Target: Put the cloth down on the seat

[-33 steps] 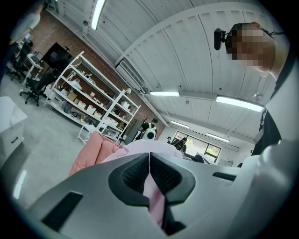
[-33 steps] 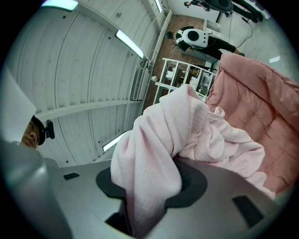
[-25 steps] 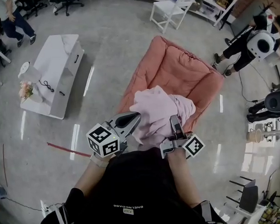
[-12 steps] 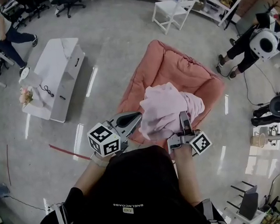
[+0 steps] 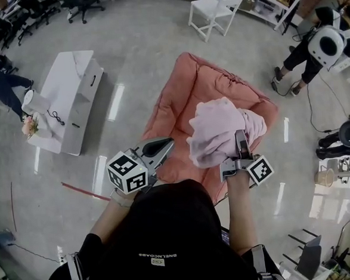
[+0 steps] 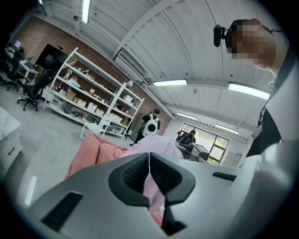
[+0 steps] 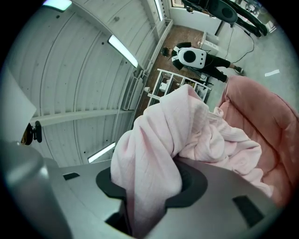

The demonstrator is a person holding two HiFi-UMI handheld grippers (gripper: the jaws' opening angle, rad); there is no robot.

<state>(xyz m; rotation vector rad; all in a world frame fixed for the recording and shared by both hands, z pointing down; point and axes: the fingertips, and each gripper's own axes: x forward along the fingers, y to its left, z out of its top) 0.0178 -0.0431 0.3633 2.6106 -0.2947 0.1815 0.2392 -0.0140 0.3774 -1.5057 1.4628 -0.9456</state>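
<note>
A crumpled pale pink cloth (image 5: 217, 130) hangs over the near right part of the salmon cushioned seat (image 5: 198, 84) on the floor. My right gripper (image 5: 241, 145) is shut on the cloth's near edge. In the right gripper view the cloth (image 7: 187, 126) bunches up out of the right gripper (image 7: 149, 182), with the seat (image 7: 264, 116) behind it. My left gripper (image 5: 159, 148) is shut on nothing, apart from the cloth, over the seat's near left edge. In the left gripper view the left gripper (image 6: 149, 161) has its jaws together, and the cloth (image 6: 156, 145) lies beyond them.
A low white bench (image 5: 70, 93) with a cable and flowers on it stands at the left. A white chair (image 5: 214, 11) is beyond the seat. A person with a white backpack (image 5: 320, 42) stands at the right. A red strip (image 5: 83, 189) lies on the grey floor.
My right gripper has carried the cloth to the right and a little farther over the seat. The left gripper has hardly moved. A person at the far left has walked toward the edge.
</note>
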